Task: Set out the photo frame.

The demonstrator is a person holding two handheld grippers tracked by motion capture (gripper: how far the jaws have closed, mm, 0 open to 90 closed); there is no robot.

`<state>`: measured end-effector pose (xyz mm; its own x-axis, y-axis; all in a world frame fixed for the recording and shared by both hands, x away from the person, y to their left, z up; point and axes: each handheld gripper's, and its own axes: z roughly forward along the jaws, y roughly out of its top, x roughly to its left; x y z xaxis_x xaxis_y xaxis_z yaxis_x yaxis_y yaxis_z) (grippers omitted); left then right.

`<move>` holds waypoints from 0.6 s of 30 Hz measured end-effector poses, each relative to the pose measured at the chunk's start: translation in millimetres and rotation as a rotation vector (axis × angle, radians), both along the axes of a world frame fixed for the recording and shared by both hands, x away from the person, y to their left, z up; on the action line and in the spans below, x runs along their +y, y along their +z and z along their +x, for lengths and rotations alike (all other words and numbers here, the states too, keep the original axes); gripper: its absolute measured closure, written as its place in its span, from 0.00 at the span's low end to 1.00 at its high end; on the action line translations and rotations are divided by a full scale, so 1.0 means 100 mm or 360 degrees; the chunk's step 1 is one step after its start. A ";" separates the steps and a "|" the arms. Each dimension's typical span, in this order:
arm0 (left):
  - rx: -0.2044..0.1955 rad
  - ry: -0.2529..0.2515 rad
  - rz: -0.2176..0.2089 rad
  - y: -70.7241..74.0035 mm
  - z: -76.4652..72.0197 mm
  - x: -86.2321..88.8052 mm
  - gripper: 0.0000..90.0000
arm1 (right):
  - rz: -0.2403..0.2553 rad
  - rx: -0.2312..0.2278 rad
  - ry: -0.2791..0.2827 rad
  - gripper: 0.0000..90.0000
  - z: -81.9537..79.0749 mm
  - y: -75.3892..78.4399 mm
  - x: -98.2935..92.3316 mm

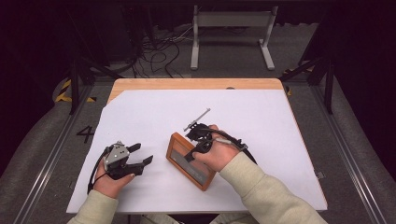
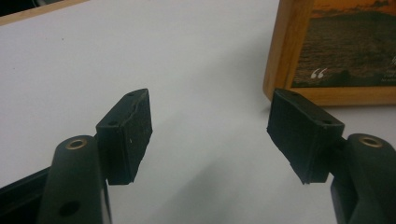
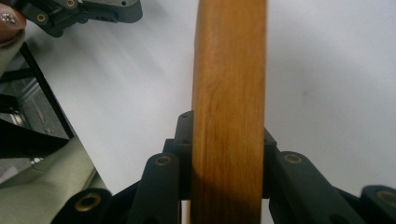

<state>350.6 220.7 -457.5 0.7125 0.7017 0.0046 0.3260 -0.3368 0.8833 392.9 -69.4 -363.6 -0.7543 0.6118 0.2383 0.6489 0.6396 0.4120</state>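
— Where was the picture frame (image 1: 190, 161)?

— Lower centre of the high view, on the desk (image 1: 261, 121), long axis slanting toward lower right. The right claw (image 1: 196, 144) clamped its upper edge.

— And the left claw (image 1: 139, 154)?

— Jaws apart, empty, frame to its right.

A wooden frame edge (image 3: 229, 107) runs up the middle of the frame, clamped between the 2 black jaws of the right gripper (image 3: 228, 154) at the bottom. White table surface (image 3: 327, 70) lies behind; the left gripper (image 3: 88, 11) sits upper left, a beige sleeve (image 3: 51, 182) lower left.
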 end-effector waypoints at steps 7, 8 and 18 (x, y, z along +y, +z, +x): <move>0.0005 -0.0001 0.0003 0.00 0.00 -0.01 0.35 | -0.0100 -0.0091 0.0205 0.80 0.04 0.12 -0.02; 0.0005 0.0000 0.0003 0.00 0.00 -0.01 0.35 | -0.0116 -0.0116 0.0240 0.80 0.05 0.14 -0.02; 0.0005 0.0003 0.0001 -0.01 -0.01 0.01 0.35 | -0.0147 -0.0214 0.0439 0.80 0.16 0.43 -0.18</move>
<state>350.0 221.5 -458.1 0.7110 0.7032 0.0031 0.3293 -0.3368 0.8821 408.7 -87.5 -320.4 -0.9158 0.3940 0.0783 0.3894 0.8227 0.4141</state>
